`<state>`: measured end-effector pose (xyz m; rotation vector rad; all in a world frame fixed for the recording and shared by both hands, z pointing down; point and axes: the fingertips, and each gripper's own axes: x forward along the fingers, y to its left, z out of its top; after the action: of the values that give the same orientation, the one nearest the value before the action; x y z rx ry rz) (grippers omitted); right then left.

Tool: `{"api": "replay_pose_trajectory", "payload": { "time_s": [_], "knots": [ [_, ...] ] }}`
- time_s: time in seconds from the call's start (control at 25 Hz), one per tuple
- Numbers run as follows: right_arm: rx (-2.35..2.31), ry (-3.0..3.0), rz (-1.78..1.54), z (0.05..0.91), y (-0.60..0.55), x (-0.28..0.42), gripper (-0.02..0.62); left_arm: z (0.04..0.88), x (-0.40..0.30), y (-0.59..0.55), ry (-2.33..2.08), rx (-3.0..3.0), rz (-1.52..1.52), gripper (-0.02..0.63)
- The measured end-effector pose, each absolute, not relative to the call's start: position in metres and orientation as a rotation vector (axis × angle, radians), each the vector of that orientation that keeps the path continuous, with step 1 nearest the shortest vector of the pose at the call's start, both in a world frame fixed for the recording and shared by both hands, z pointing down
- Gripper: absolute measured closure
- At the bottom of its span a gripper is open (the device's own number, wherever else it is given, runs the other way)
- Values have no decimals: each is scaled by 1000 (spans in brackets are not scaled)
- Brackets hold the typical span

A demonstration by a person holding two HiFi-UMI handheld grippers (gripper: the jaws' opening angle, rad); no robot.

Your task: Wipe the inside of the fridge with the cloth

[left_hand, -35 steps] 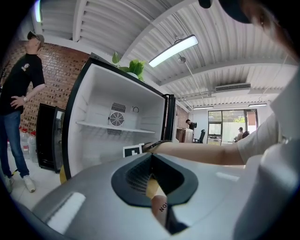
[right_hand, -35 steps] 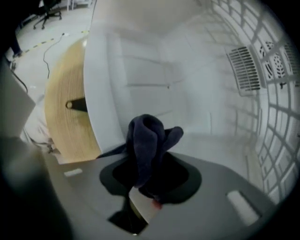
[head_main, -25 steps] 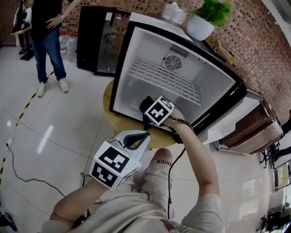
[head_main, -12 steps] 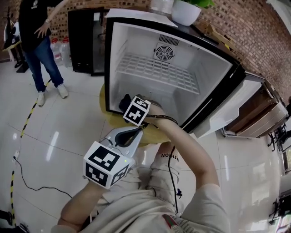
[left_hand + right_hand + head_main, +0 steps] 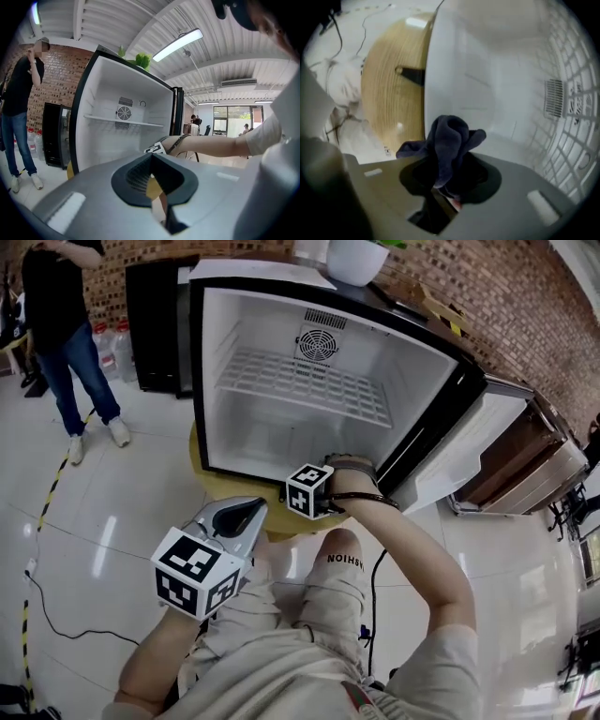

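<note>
White floor tiles and a brick wall make up the room. The dark cloth (image 5: 448,138) is bunched up and sticks out from the right tool (image 5: 451,185). The tool's jaws are squeezed tight on the cloth, so it should not slip while rubbing. The cloth is at the front edge of the fridge (image 5: 221,399), low down and close to the white floor inside. It may be touching the fridge there, but the bunched folds hide that. I think the tool tips down like this so the cloth can press on the bottom, where spills would collect. The wire shelf (image 5: 302,386) higher up looks bare, and so do the walls around the fan grille (image 5: 318,343), so nothing seems to block the wiping. The door (image 5: 459,454) hangs wide open to the right, which leaves room for the arm. The left tool (image 5: 152,174) is closed on nothing and waits low in front of the person, out of the way. The fridge stands on a round wooden bench (image 5: 389,93), which likely makes it easier to reach. Another person (image 5: 58,324) stands well away on the left.
</note>
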<state>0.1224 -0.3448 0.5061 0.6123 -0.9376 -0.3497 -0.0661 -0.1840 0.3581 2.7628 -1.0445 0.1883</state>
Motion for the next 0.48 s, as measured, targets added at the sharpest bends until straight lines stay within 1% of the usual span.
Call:
{"api": "replay_pose_trajectory", "payload": {
  "time_s": [0.12,0.2,0.28,0.36,0.44,0.48],
  "knots": [
    [507,-817,-449,507,-337,130,477,367,-65,-188,-1049,2744,217,600],
    [516,-965,-485,502,-331,111,477,369,-66,-191,-1061,2737,215,600],
    [603,-1265,-486,483,-318,83,476,366,-69,-193,-1082,2739,195,600],
    [770,-1642,-482,445,-301,57,476,364,-72,-197,-1113,2743,178,600],
    [967,-2011,-480,399,-280,45,476,366,-74,-202,-1134,2741,174,600],
    [1046,-2162,-469,382,-268,45,476,368,-72,-203,-1122,2738,167,585]
  ]
}}
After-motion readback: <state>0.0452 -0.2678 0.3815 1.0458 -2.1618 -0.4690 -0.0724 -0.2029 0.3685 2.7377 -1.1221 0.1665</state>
